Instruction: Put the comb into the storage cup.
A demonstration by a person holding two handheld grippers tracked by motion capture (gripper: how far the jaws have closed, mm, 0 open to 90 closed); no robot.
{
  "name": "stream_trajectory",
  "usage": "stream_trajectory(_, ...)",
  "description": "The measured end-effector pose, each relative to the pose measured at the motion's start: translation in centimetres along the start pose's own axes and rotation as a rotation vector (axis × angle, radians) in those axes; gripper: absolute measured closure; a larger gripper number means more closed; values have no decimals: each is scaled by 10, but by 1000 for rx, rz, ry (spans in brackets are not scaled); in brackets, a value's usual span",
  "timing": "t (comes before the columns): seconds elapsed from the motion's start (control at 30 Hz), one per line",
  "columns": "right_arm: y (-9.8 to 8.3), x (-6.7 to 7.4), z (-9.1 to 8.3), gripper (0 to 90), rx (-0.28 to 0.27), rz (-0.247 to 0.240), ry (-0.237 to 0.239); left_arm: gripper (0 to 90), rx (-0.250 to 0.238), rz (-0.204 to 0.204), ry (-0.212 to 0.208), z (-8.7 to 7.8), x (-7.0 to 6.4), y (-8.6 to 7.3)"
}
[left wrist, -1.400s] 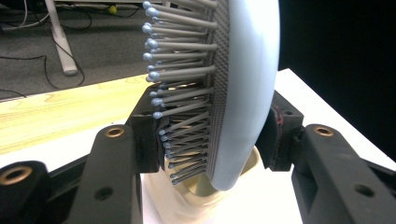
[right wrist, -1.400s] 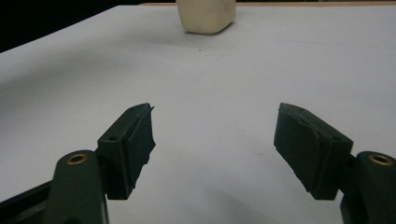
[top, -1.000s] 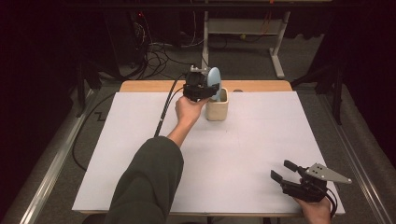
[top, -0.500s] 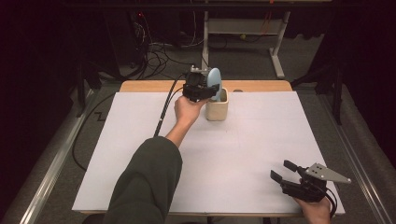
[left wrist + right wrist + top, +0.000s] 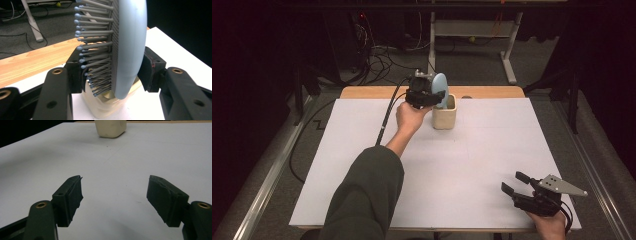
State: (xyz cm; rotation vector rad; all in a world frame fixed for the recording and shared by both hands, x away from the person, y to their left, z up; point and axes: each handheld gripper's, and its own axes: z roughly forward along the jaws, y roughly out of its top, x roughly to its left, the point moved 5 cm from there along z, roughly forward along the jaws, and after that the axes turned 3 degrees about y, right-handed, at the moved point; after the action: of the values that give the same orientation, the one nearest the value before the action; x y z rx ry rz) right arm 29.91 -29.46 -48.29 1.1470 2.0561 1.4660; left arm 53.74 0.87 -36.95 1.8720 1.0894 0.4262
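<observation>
Upright in the cream cup (image 5: 445,113), its handle end down inside and its pale blue head rising above the rim, stood the hairbrush (image 5: 440,90), bristles facing away from the cup's right side in the left gripper view. Around the brush head sat the left gripper (image 5: 112,71), whose jaws had just been opening: one pad lay among the bristles and the other stood close against the smooth blue back, so whether they still pressed could not be told for certain, though the hold looked nearly let go. The likeliest trouble, as I judged it, was the bristles (image 5: 95,62) catching on the pad beside them as the gripper drew off, which could drag the brush up or tip the light cup over. The tall head also made the load top-heavy, so a careless sideways pull away from the cup might topple both onto the white table cover (image 5: 472,170). Well apart from the cup, at the near right corner of the cover, the right gripper (image 5: 518,183) rested with its jaws apart and nothing between them, too far off to steady the cup if it rocked.
</observation>
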Motion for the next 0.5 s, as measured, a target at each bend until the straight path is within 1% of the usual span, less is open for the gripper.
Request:
stream_trajectory(0.27,0,0,0,293,-1,0,0,450,2,29,24,-1,1,-1)
stream_trajectory(0.37,0,0,0,292,0,0,-1,444,9,31,31,-1,2,-1)
stream_trajectory(0.5,0,0,0,292,0,2,-1,427,19,40,54,-1,4,-2)
